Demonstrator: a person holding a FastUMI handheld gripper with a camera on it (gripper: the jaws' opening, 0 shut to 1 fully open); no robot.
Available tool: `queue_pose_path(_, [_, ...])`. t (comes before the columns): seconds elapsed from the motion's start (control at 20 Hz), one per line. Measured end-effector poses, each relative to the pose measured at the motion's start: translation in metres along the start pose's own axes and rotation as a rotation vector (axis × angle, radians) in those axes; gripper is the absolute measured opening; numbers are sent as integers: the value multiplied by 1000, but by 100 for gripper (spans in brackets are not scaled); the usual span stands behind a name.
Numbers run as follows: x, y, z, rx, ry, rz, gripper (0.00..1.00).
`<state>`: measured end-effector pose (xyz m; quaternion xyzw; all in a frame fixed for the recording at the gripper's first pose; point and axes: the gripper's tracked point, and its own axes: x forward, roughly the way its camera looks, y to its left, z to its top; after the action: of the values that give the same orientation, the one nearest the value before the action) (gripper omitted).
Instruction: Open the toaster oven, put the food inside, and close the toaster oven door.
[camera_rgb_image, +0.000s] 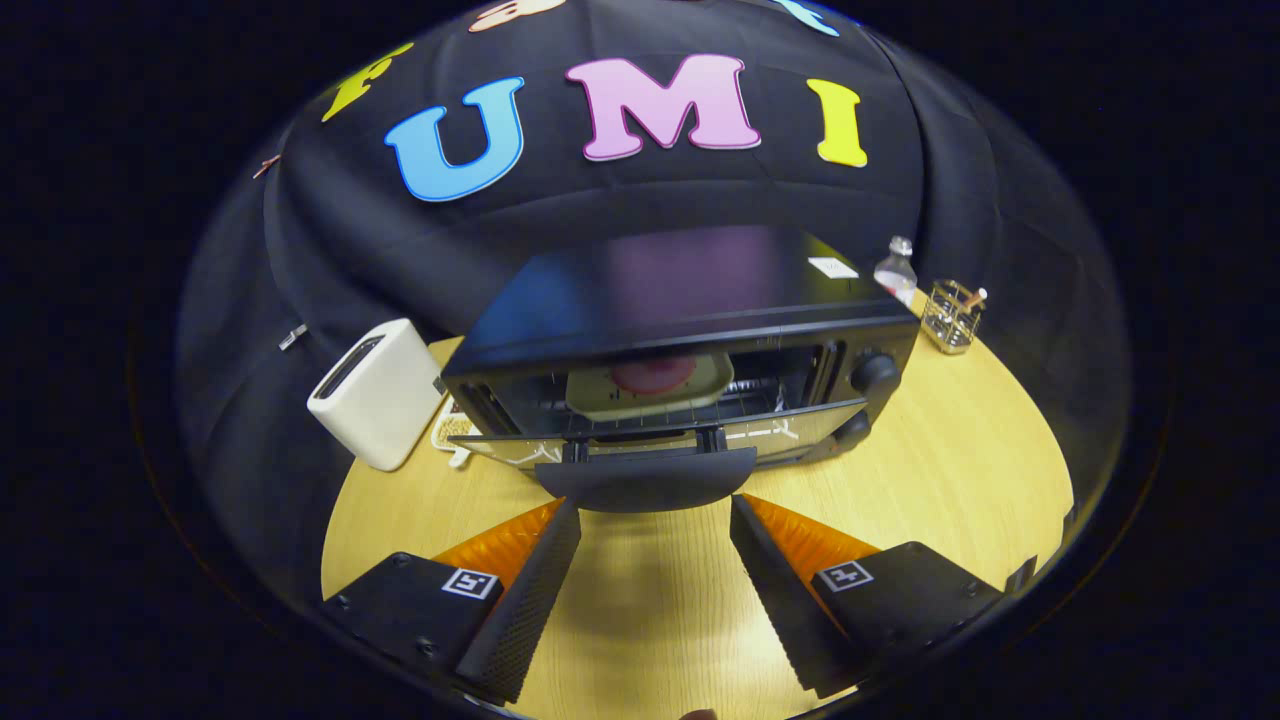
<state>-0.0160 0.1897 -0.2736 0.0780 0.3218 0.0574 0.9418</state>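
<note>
Gaping tool (655, 510), toaster oven (690, 340) door handle (645, 478) just ahead

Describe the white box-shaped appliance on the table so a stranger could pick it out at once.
Start at the black toaster oven in the middle of the round wooden table, beyond the open gripper. The white appliance stands beside it, on the side away from the knobs. It alone is pale, smooth and rounded, with a dark slot in its top.

The gripper (655, 510) has two wedge-shaped fingers (520, 600) with dotted texture, ribbed side panels, and black screw-fastened blocks each carrying a square white-and-black marker (470, 583).
</note>
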Motion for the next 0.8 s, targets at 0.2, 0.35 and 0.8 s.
queue_pose_path(0.2, [-6, -3, 29, -35, -63, 6, 99])
queue_pose_path(0.35, [-23, -12, 45, -40, -118, 6, 99])
queue_pose_path(0.8, [-88, -61, 100, -69, -277, 3, 99])
